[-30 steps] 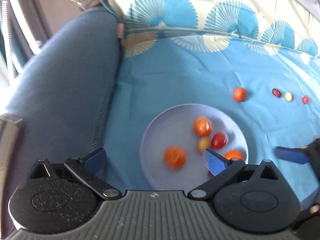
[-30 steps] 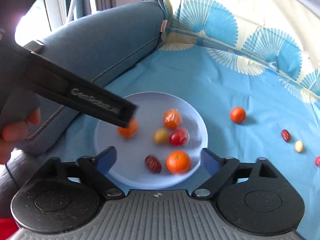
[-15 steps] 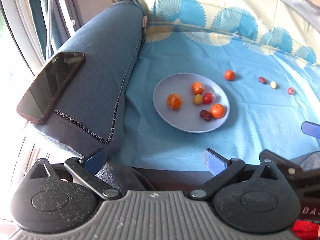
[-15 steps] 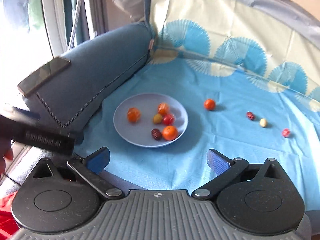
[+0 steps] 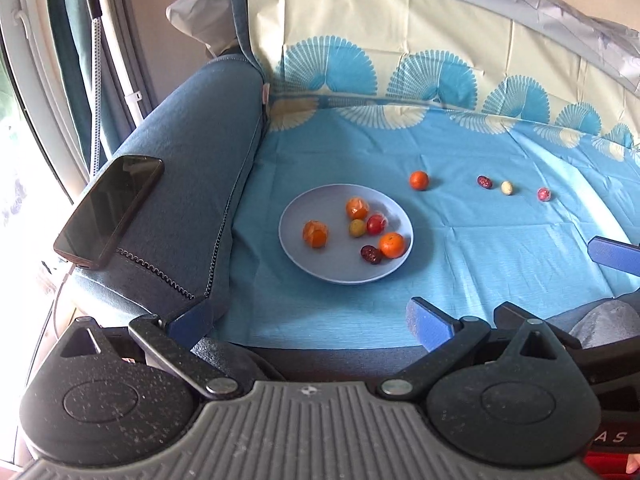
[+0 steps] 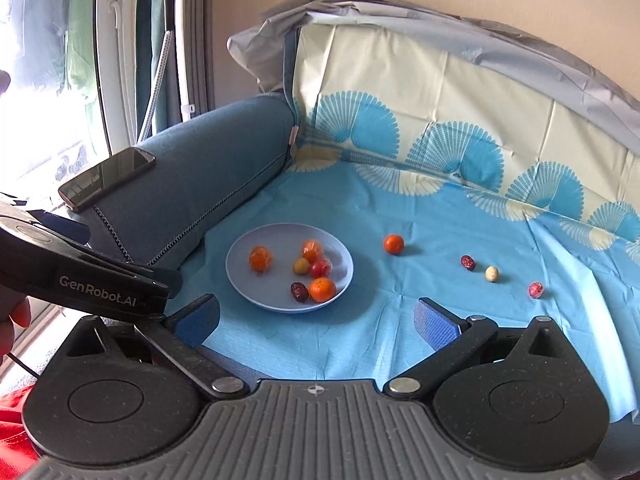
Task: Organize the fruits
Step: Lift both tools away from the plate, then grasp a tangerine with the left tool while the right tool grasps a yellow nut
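A pale blue plate [image 5: 320,264] [image 6: 248,284] lies on the blue cloth and holds several small fruits: oranges, a red tomato, a yellow one and a dark date. On the cloth to its right lie an orange [image 5: 419,180] [image 6: 393,244], a dark date [image 5: 484,181] [image 6: 467,262], a pale fruit [image 5: 507,188] [image 6: 491,273] and a red fruit [image 5: 544,194] [image 6: 535,289]. My left gripper [image 5: 308,320] is open and empty, well back from the plate. My right gripper [image 6: 316,322] is open and empty, also near the sofa's front edge.
A dark phone [image 5: 110,212] [image 6: 106,178] lies on the blue sofa armrest [image 5: 192,160] left of the plate. The patterned cloth runs up the sofa back [image 6: 440,92]. The left gripper's body [image 6: 80,280] shows at the left of the right wrist view.
Both grippers have pulled back and up from right over the plate to the sofa's front edge. The fruits on the plate have stopped rolling.
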Demonstrator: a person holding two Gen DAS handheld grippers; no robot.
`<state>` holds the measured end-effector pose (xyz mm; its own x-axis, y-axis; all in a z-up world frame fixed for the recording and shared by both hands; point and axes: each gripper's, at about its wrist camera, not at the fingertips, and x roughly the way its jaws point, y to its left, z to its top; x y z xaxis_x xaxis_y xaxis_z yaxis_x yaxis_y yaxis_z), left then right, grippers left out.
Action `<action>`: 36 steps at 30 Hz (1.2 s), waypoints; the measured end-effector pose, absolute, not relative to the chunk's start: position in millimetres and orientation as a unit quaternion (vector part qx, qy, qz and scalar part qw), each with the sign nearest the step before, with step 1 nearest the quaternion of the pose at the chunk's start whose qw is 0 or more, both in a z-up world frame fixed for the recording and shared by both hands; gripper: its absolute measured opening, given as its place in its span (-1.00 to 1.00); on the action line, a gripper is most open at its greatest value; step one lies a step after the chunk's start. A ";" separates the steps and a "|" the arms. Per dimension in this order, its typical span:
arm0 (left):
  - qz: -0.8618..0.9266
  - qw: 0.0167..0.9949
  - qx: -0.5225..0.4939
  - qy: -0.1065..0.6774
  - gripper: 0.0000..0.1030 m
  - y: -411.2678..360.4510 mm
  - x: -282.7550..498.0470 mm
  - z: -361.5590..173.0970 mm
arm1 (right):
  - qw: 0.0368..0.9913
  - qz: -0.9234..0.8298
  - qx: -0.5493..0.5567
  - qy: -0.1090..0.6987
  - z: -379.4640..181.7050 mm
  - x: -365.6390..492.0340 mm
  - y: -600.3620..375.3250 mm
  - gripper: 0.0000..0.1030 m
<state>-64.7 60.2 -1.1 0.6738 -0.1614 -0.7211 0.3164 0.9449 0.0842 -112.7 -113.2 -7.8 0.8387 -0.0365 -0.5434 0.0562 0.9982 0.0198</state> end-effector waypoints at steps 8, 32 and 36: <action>-0.132 0.910 0.104 0.380 0.99 56.4 -67.6 2.8 | 0.960 -0.026 0.023 0.276 -6.1 -118.1 -113.9 0.99; -0.150 0.896 0.111 0.404 0.99 13.1 -19.6 -3.3 | 0.945 -0.073 0.075 0.310 -34.1 -97.0 -152.8 0.99; -0.160 0.891 0.116 0.409 0.99 -14.2 2.2 -5.0 | 0.940 -0.102 0.083 0.314 -45.9 -89.3 -175.6 0.99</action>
<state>2.2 -14.2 -5.0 0.6148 -0.1892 -0.7657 0.3792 0.9221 0.0766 -89.3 -175.6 -45.9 0.7816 -0.1396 -0.6080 0.2443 0.9653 0.0925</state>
